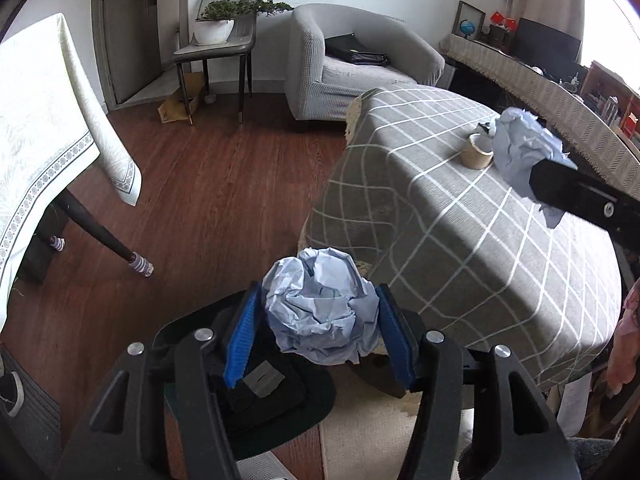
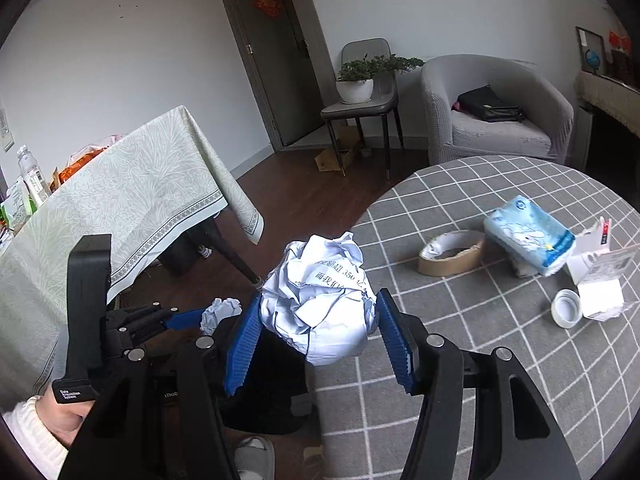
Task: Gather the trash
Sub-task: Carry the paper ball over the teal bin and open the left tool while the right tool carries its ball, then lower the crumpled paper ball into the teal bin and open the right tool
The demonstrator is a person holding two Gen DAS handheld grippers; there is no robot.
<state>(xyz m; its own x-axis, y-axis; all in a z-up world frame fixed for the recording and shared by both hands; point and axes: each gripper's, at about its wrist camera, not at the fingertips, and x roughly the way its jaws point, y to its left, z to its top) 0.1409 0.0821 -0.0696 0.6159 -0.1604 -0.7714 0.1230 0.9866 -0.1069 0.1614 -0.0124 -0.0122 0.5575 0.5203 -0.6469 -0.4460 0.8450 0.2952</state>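
Left gripper [image 1: 320, 328]: clamped on a paper ball [image 1: 322, 306], blue pads pressed into both its sides, held off the table edge over a black bin [image 1: 276, 396] on the floor. I judged this a carry pose, ready for the drop.
Right gripper [image 2: 316, 330]: squeezed shut around a second ball [image 2: 320, 300], larger and printed, also raised above the dark bin [image 2: 264, 384] below, at 6 o'clock of the ball.
Why both were lifted: each wad sat high between the pads, so opening the jaws would probably let it fall straight in.
Table [image 2: 460, 360]: grey check cloth; at 2 o'clock of the right ball lay a tape roll [image 2: 452, 252], then a tissue pack [image 2: 528, 236], a white lid [image 2: 566, 307] and an opened carton [image 2: 604, 276]. Probably more to sort later.
Writing: the printed ball showed Chinese characters and "350"; the rest was too creased to read. A label on the left gripper's handle in the right view read roughly "Data Acquisition System". Pack and carton print was illegible.
Risk: a light wad might snag on a ribbed pad.
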